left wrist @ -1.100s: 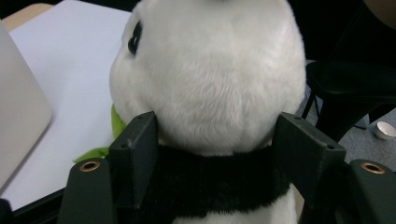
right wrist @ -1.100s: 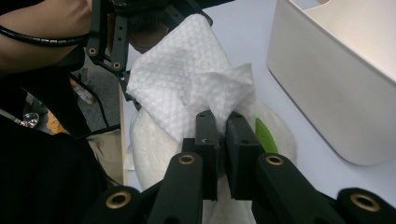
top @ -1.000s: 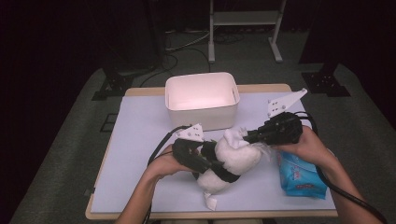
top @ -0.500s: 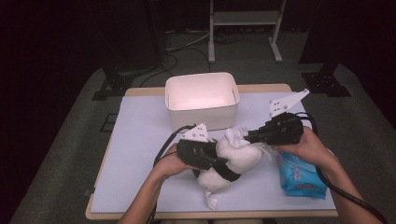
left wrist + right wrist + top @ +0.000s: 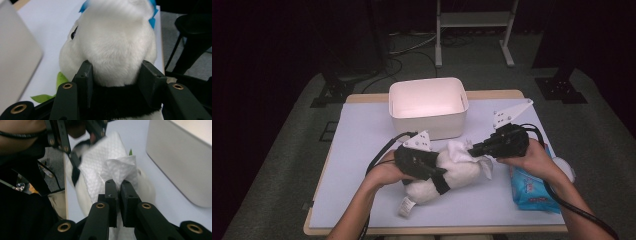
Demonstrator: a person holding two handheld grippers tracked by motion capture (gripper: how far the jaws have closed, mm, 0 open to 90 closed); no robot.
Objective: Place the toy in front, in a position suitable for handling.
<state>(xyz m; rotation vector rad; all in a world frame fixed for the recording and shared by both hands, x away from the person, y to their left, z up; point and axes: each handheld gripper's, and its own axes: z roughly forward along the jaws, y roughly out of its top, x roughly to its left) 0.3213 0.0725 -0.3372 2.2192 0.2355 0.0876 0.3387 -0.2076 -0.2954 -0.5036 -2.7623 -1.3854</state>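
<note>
The left claw [image 5: 113, 75] has just been closing and now pinches the white plush toy [image 5: 452, 172] lying on the worktop [image 5: 362, 145], while the right claw [image 5: 118, 192], clamped on a wipe [image 5: 120, 170], can likely begin cleaning it.

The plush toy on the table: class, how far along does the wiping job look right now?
Done: a tissue is out of the blue pack and pinched in the shut right claw. In hand: the left claw, which has just been closing, clamps the white plush toy around its body while the tissue rests against the toy's head end. Left: probably the wiping itself; the white bin holds nothing visible.
</note>
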